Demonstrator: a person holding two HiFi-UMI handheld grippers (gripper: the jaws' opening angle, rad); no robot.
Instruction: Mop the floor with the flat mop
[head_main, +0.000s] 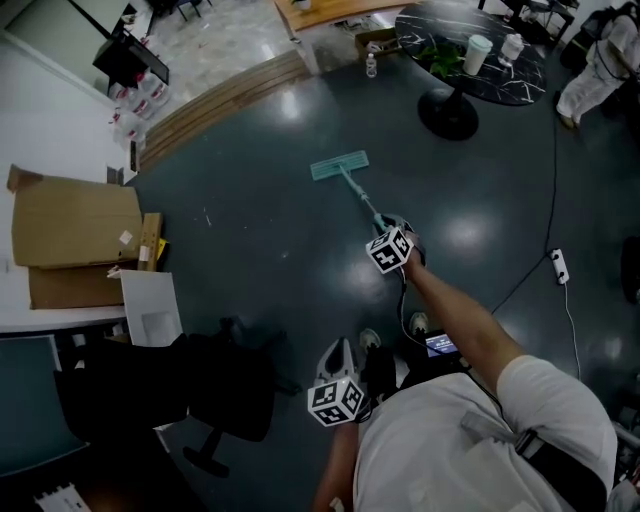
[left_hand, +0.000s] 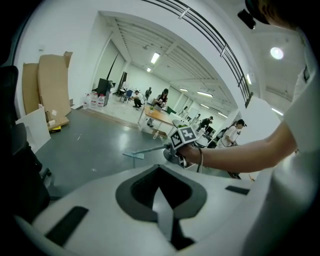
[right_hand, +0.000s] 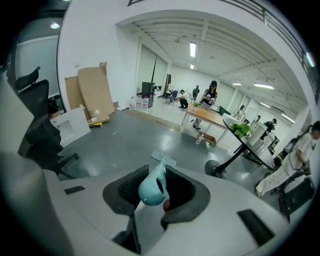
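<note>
- Closest to the camera, left gripper (head_main: 338, 358) tucked low against the body, jaws closed together with nothing between them, taking no part in the mopping.
- Farther out, right gripper (head_main: 384, 228) clamped on the top end of the flat mop's handle (head_main: 358, 193); in the right gripper view, teal grip (right_hand: 152, 186) seated between the jaws and pointing down the shaft.
- Right arm (head_main: 455, 310) stretched forward and nearly straight, wrist angled down so the handle slopes away from the body.
- Mop head (head_main: 340, 165) lying flat on the dark floor (head_main: 250, 210), well ahead of the feet and some way short of the round table's base (head_main: 448, 113).
- Judged as mid-stroke: mopping under way, with the head at the far end of its reach. Cannot tell which patches of floor are already wiped; most of it probably left to do.
- Next move likely a pull back or a sideways sweep, calling for steady downward pressure so the head stays flat.
- One-gripper hold at the very end of the handle gives little leverage; adding the left gripper lower on the shaft would steady it.
- Worth steering clear of the cable and power strip (head_main: 560, 265) on the right.
</note>
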